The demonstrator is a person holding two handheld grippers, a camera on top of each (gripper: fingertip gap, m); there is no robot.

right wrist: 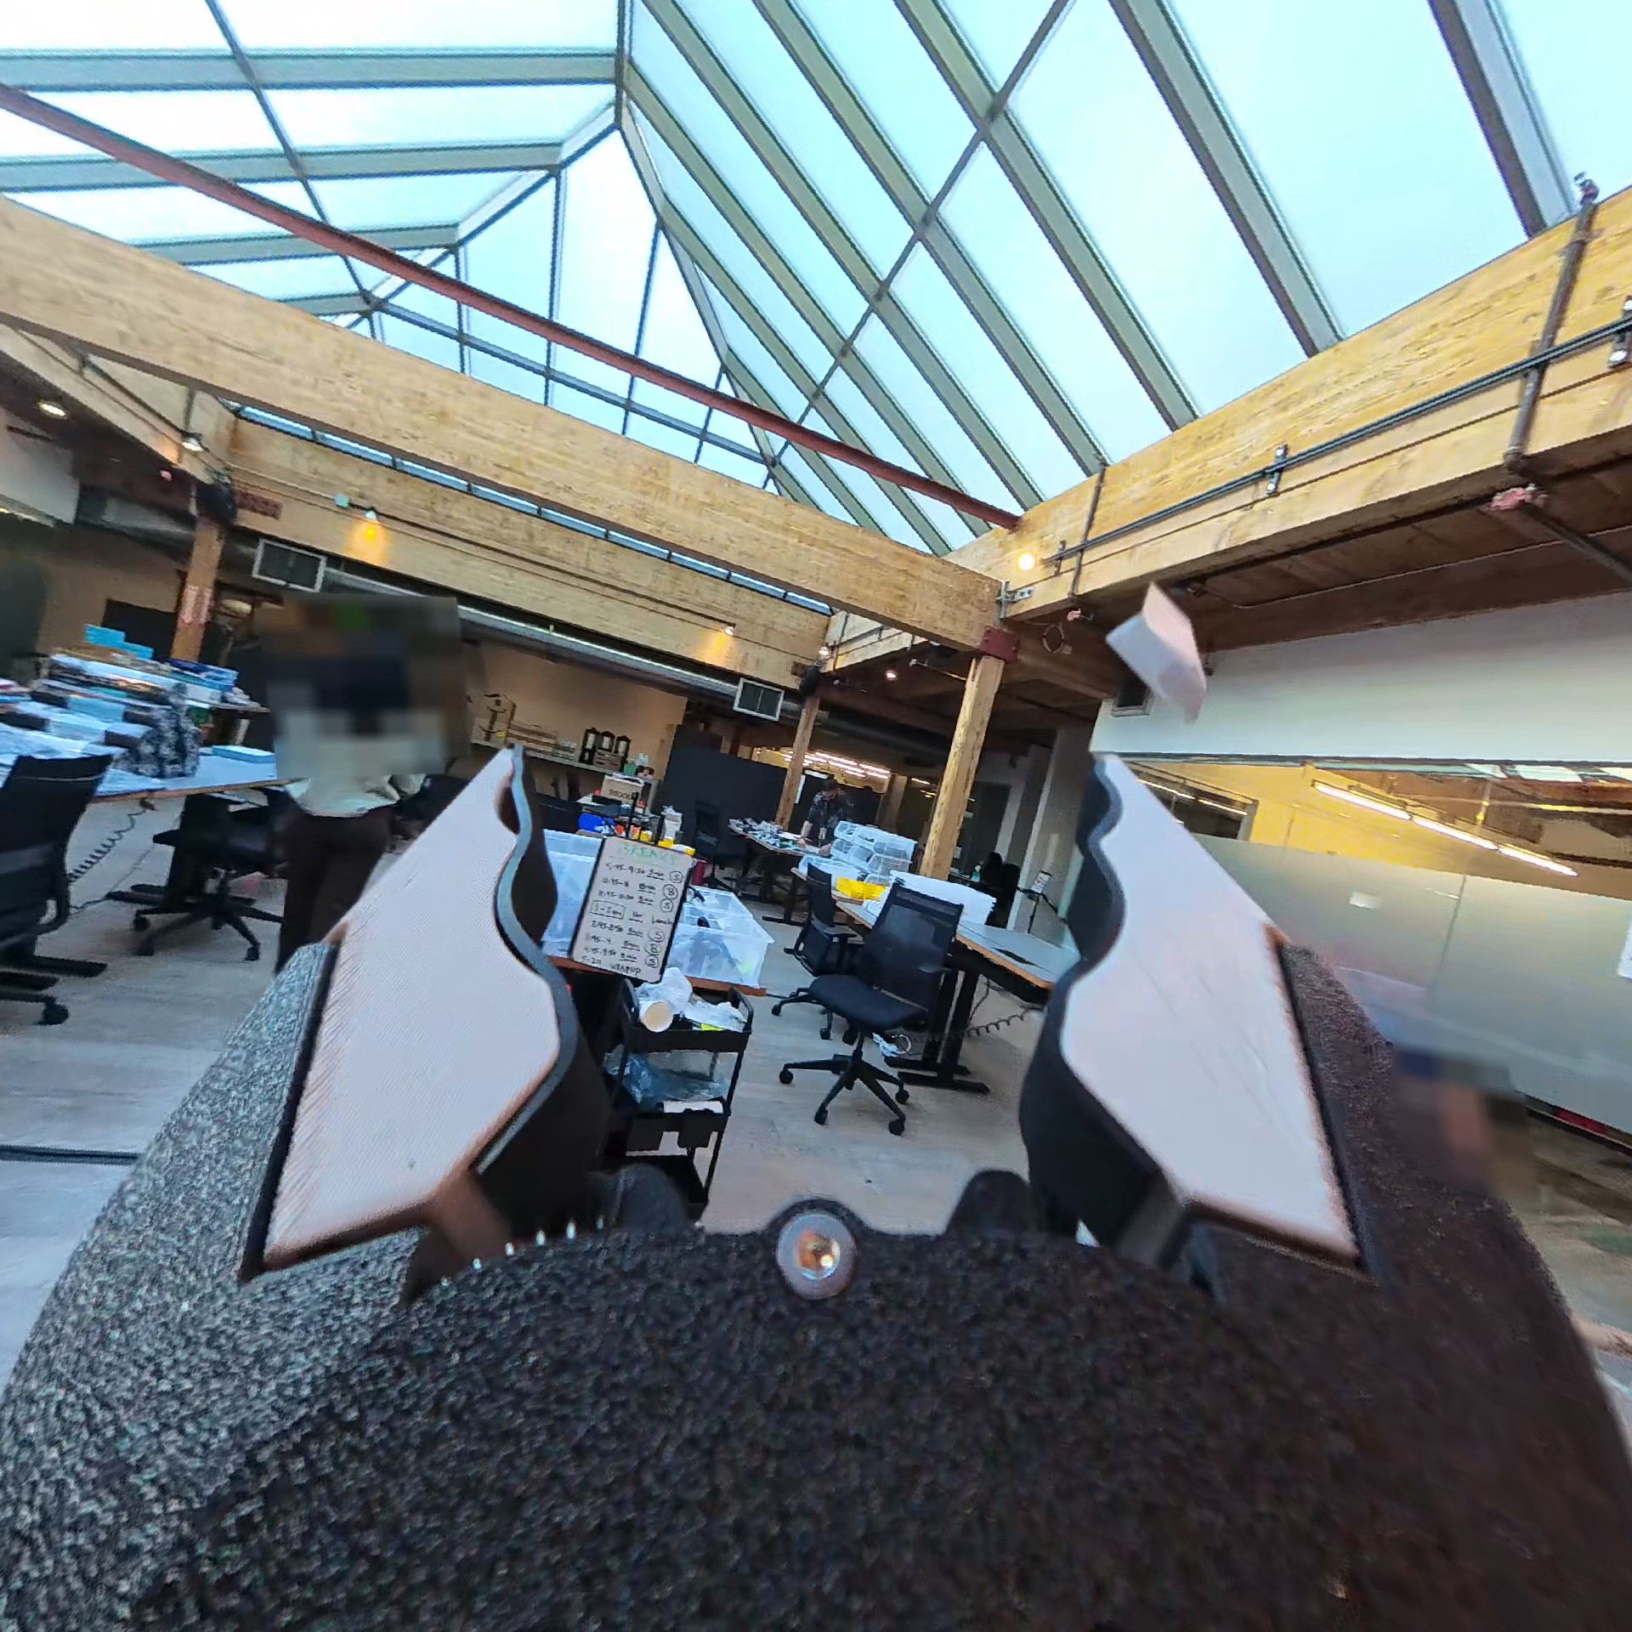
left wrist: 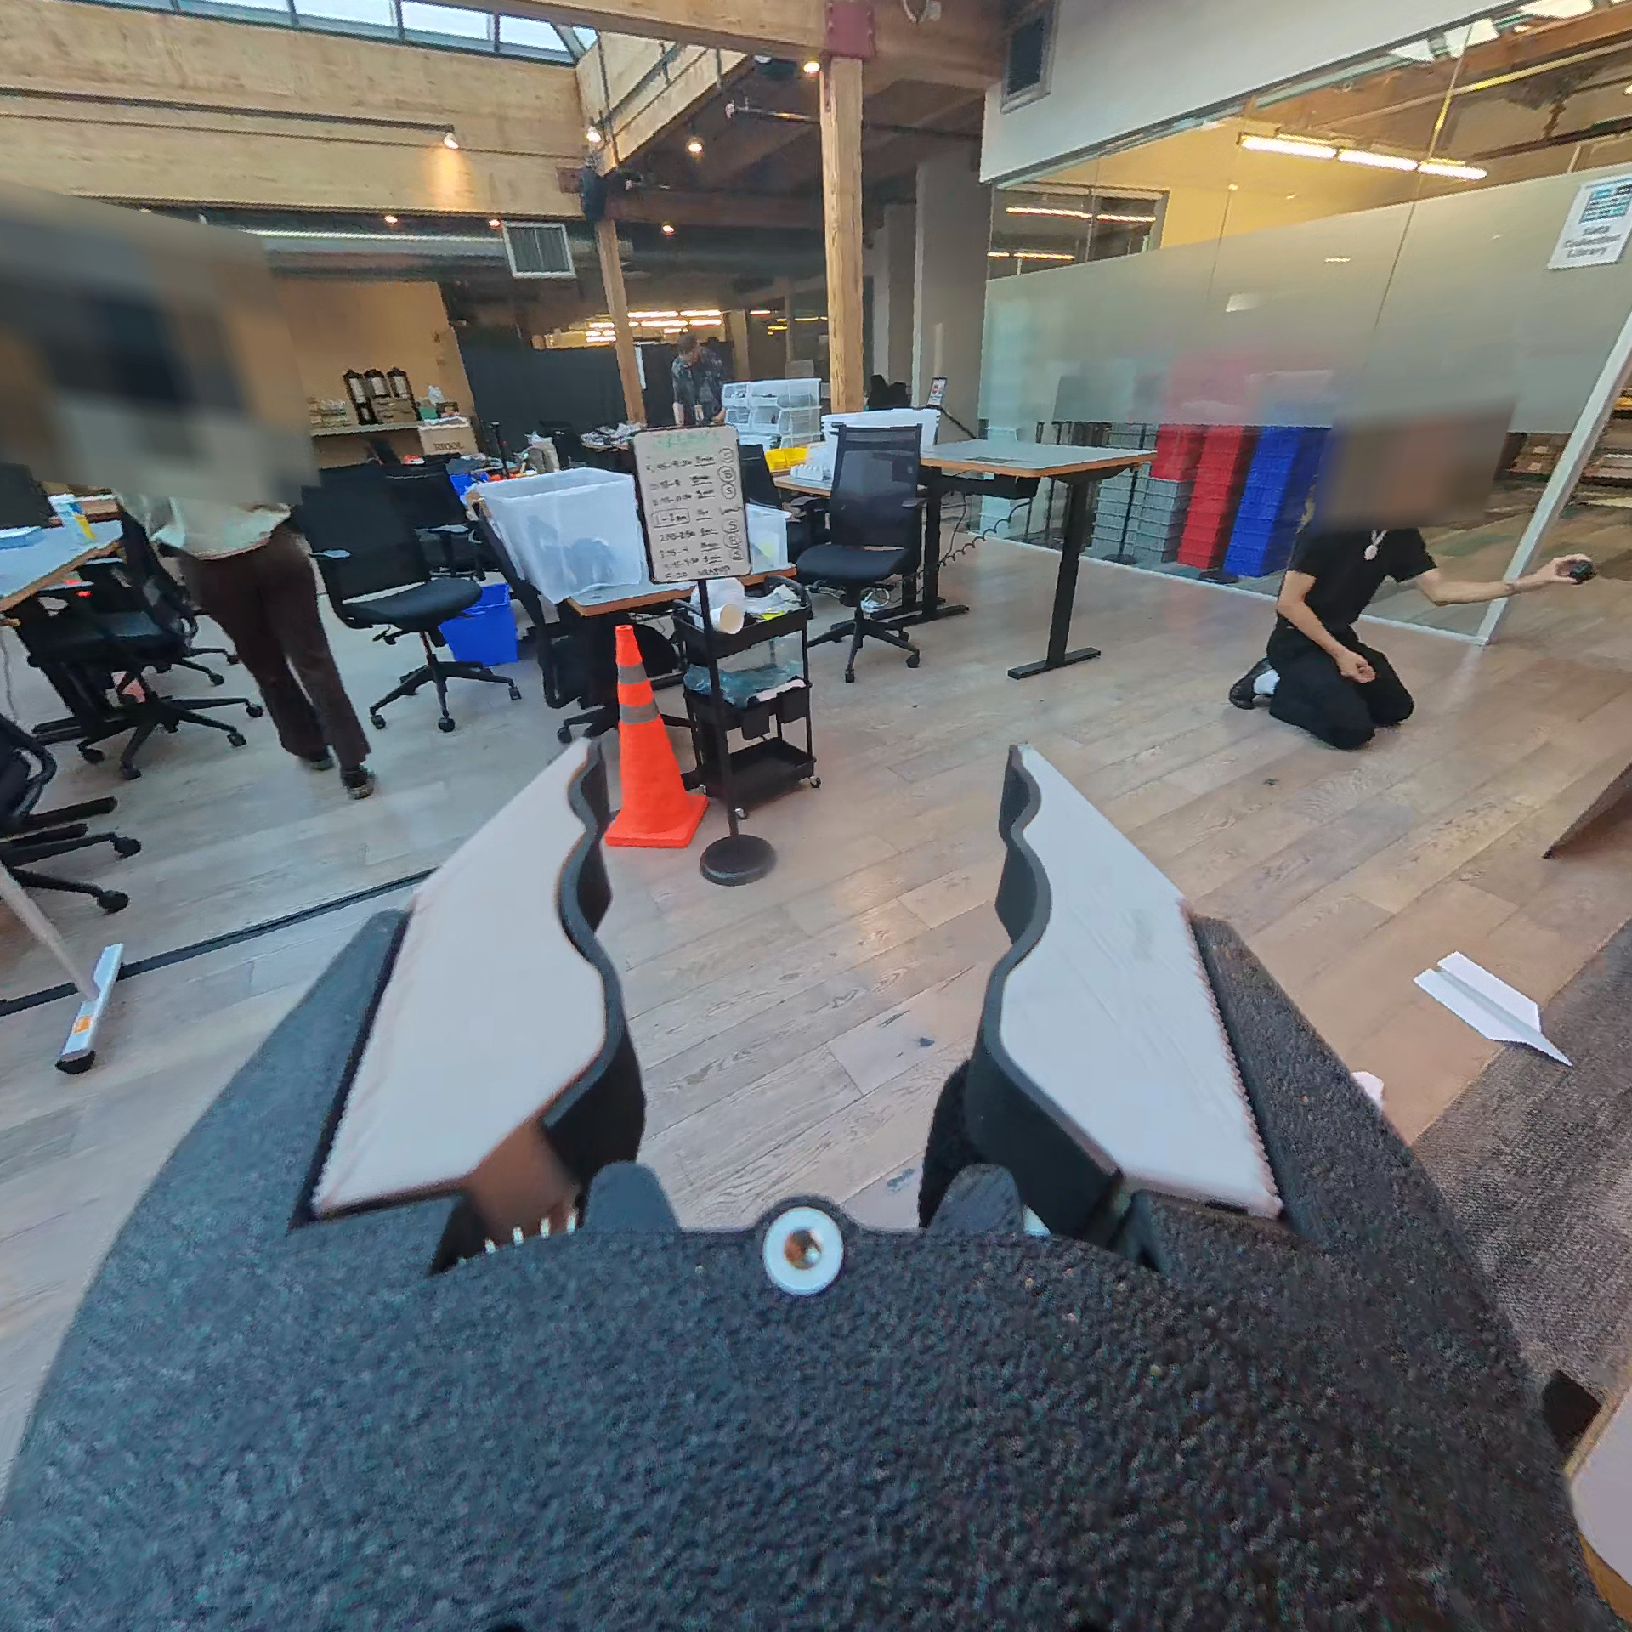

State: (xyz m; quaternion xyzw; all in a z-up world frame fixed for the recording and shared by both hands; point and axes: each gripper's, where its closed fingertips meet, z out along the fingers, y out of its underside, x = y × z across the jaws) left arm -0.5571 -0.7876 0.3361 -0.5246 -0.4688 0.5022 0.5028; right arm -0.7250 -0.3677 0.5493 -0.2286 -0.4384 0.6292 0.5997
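- Two grippers, both with jaws apart and empty: left gripper (left wrist: 804,777), right gripper (right wrist: 804,777).
- Left view: orange traffic cone (left wrist: 649,751) centre frame on the wooden floor (left wrist: 971,883); white paper airplane (left wrist: 1488,1016) lies lower right.
- Right view: white paper airplane (right wrist: 1159,662) airborne, upper right, below the skylight (right wrist: 883,221).

Your left hand-held gripper (left wrist: 804,777) is level to slightly downward in pitch, jaws spread wide, nothing between the fingers (left wrist: 494,971). Your right hand-held gripper (right wrist: 808,795) is pitched upward, jaws likewise spread wide and empty. Neither gripper touches anything. Your hands and arms are out of view.
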